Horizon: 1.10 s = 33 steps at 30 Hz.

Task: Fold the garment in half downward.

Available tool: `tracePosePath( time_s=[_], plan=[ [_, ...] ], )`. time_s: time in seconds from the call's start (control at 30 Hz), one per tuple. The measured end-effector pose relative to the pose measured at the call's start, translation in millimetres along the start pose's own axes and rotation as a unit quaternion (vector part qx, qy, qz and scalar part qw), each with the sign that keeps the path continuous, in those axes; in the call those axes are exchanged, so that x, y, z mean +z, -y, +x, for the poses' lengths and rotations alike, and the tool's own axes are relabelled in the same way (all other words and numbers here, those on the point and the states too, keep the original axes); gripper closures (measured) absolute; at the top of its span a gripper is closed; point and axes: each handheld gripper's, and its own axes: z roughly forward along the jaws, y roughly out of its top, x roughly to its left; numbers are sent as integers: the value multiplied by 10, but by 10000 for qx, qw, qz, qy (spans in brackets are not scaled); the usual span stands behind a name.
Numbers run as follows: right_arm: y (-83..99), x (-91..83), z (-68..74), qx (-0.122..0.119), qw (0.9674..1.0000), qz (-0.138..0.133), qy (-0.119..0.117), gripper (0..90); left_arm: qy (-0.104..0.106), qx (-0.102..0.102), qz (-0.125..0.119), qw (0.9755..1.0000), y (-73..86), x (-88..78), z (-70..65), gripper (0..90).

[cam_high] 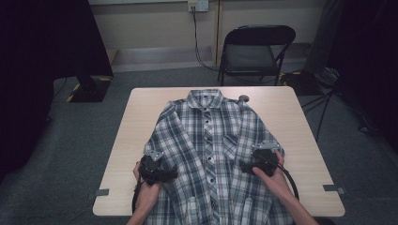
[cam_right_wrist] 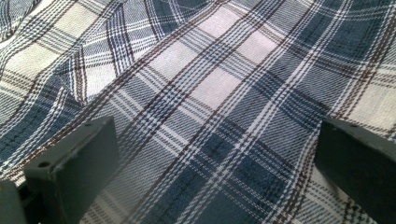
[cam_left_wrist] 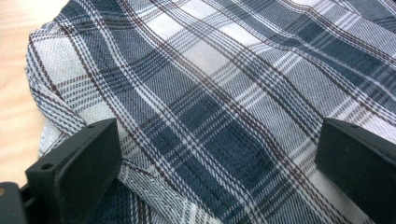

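Observation:
A blue, white and brown plaid shirt lies buttoned and face up on the light wood table, collar toward the far edge. My left gripper rests on the shirt's left side near the folded sleeve, jaws wide apart over flat cloth. My right gripper rests on the shirt's right side below the chest pocket, jaws also wide apart over the plaid. Neither pinches any fabric. In the left gripper view, the shirt's edge and bare table lie at the left.
A small round grey object sits on the table by the shirt's right shoulder. A black folding chair stands beyond the table. Cables run on the floor at the right. Dark curtains hang on both sides.

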Motion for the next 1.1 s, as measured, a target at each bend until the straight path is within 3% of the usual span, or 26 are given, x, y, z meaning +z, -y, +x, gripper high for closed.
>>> tracePosePath(
  time_s=[0.43, 0.83, 0.93, 1.03, 1.1],
  plan=[
    [196, -206, 92, -185, 9996, 50, -198, 0, -28, -27, 12, 10000, 193, -201, -114, 0],
    [361, -397, 201, -197, 9995, 159, -205, 0, 24, 34, 78, 10000, 378, -409, -188, 0],
    [392, -439, 224, -180, 9994, 210, -199, 0, -60, 34, 220, 9997, 387, -459, -219, 2],
    [393, -474, 227, -209, 9989, 347, -244, 0, 30, 122, 441, 9989, 362, -489, -224, 9],
    [354, -494, 203, -273, 9975, 523, -377, 1, 95, 73, 685, 9976, 294, -493, -205, 17]
  ],
)
